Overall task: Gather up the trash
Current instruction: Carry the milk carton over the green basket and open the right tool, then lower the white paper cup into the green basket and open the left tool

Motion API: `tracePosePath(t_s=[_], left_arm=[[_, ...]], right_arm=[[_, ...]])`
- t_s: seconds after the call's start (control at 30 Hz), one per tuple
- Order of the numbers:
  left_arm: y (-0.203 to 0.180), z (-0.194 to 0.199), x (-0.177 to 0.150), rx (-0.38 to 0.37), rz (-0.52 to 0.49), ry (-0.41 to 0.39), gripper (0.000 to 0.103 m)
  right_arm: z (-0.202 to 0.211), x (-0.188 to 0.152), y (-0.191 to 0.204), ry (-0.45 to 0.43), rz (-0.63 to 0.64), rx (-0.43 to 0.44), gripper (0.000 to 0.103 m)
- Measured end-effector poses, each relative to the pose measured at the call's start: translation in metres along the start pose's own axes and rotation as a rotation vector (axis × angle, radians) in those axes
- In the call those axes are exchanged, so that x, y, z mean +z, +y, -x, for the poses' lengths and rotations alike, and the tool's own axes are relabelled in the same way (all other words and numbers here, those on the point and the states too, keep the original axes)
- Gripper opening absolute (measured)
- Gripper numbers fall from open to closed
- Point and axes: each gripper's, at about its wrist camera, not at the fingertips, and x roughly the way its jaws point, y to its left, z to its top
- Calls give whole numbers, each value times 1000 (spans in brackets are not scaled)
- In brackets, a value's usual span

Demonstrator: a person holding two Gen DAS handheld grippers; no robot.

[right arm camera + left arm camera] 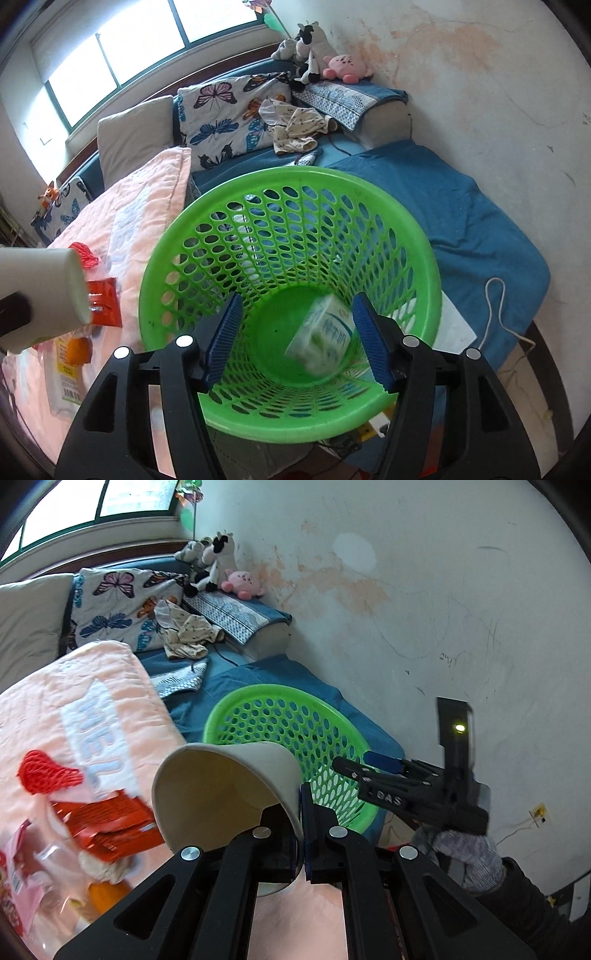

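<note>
Carton (323,338), white-green, blurred, below parted right gripper (297,338); left gripper (301,834) clamps cup (221,794).

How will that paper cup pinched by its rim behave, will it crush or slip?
The paper cup looks thin-walled and seemingly empty, so probably very light. The left gripper pinches only its rim wall, so it may dent or fold there. Held sideways by one edge, it could swing or slip out if jolted; set down on its side, it would likely roll.

Carton (320,338) in basket motion-blurred, label unreadable, paper cup (44,291) cut by left edge
</note>
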Motion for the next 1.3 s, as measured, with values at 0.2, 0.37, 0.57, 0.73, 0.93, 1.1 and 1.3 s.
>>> tracePosePath(t_s=[0.2, 0.37, 0.57, 0.73, 0.93, 1.1, 1.3], left_arm=[[-8, -35, 10, -12, -1, 46, 3], [-13, -54, 11, -15, -1, 81, 3], [-15, -66, 8, -19, -2, 115, 9], [-13, -65, 3, -19, 5, 114, 43], [-8, -56, 2, -20, 11, 100, 44], [-3, -38, -4, -6, 19, 76, 44], [7, 4, -20, 63, 26, 12, 46]], right_arm=[[18, -8, -4, -33, 4, -2, 70], [28, -15, -7, -52, 11, -5, 74], [30, -23, -5, -52, 18, -14, 75], [31, -27, -4, -51, 22, -17, 75], [37, -32, -1, -64, 22, -29, 75], [47, -35, 2, -78, 24, -28, 75], [60, -41, 17, -102, 45, -5, 79]])
